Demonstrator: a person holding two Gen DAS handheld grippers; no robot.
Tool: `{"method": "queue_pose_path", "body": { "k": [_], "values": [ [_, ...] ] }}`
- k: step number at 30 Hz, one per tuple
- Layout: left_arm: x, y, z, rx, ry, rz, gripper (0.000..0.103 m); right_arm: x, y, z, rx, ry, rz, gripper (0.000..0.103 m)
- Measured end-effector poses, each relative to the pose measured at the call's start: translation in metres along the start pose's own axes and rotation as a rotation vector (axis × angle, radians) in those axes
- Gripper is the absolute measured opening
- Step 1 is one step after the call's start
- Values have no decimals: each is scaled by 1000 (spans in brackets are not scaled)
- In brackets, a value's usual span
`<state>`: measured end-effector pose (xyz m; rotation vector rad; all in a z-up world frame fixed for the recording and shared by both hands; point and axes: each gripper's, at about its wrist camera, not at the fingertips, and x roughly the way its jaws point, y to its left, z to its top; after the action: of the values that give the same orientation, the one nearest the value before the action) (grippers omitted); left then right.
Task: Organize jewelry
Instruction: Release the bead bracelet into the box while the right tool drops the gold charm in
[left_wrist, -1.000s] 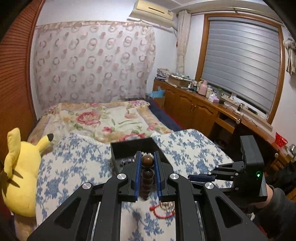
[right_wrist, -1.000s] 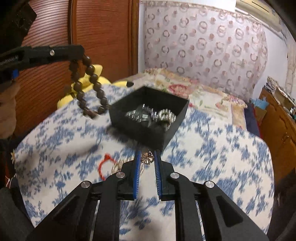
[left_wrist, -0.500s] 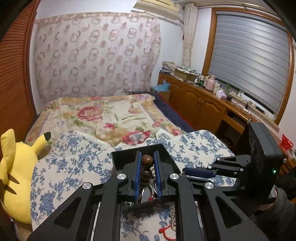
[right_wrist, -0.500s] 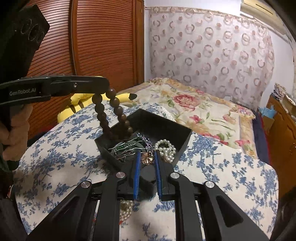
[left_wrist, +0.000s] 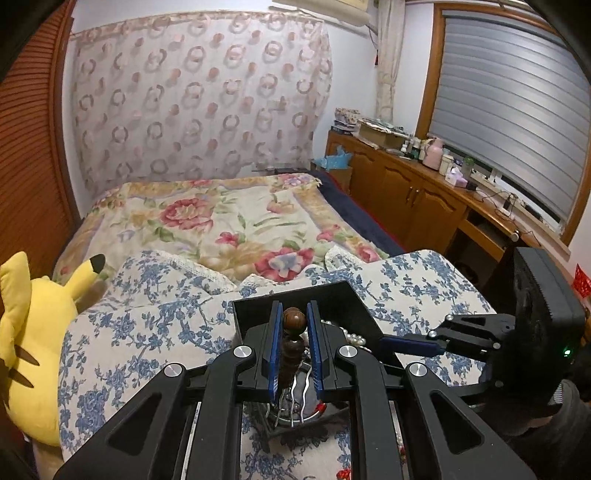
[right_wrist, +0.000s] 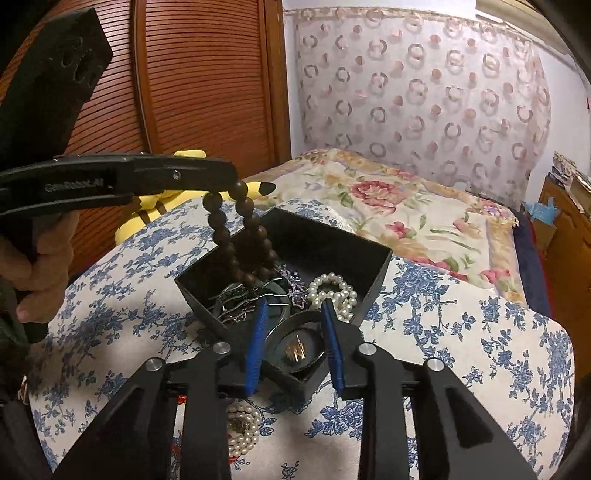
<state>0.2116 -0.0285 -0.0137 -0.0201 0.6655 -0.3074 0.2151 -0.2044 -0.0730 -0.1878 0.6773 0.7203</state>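
Bracelet of dark brown wooden beads (right_wrist: 240, 236) hangs pinched in the left tool (left_wrist: 294, 341) over the open black square box (right_wrist: 373, 280) on the blue-flowered bedcover (right_wrist: 461, 332); the right tool (right_wrist: 293, 341) is spreading, nothing between its blue pads.

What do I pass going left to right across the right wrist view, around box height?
Person's hand on the left gripper → brown bead bracelet hanging from it into the black box → silver hair comb → white pearl bracelet → the box's right wall → blue floral cloth.
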Motion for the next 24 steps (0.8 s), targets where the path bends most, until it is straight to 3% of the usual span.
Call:
{"method": "queue_pose_path", "body": {
  "k": [15,17,24],
  "values": [
    [20,10,10,-4,23,18,13,-19,-11,1,29,-26,-34,32],
    [20,10,11,-5,22,14,23,-23,-12,0,33,-25,-44,32],
    [9,11,3,-9,9,9,37,-33,0,-17,17,5,-40,32]
  ]
}}
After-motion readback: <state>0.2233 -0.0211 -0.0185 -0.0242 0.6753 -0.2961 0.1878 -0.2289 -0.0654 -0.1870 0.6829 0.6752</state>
